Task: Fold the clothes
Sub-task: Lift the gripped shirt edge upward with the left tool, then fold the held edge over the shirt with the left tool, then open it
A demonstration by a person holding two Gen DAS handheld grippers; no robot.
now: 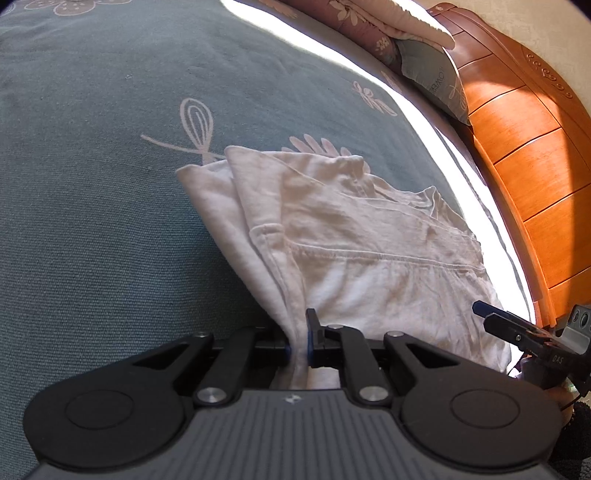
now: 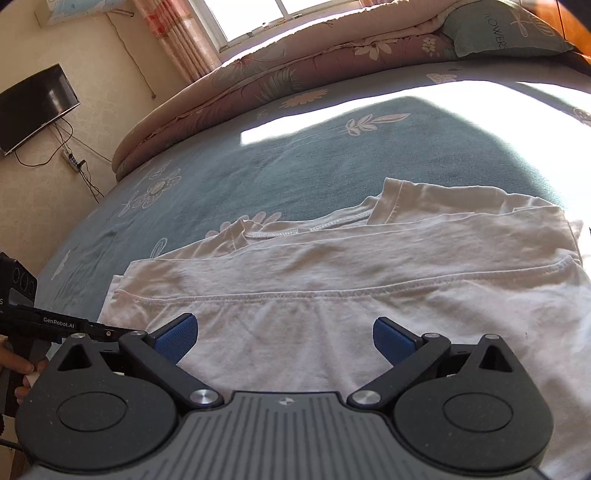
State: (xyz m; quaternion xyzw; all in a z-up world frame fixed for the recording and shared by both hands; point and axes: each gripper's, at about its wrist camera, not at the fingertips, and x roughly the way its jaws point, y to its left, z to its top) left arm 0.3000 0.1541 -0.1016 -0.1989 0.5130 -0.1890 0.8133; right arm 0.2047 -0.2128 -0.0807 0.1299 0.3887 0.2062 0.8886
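Left claw [image 1: 298, 347] clamped on bunched edge of white shirt [image 1: 362, 236]; right claw [image 2: 285, 338] spread apart above shirt on bed [image 1: 92, 184]

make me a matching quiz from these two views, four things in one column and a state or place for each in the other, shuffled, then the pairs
Things:
1. left gripper
2. right gripper
3. white shirt
4. pillow

States or places:
A. lies partly folded on the blue-green bedspread
B. fingers spread wide, nothing between them
C. rests at the head of the bed by the wooden headboard
D. fingers pinched on a bunched edge of cloth

Pairs: 1-D, 2-B, 3-A, 4-C
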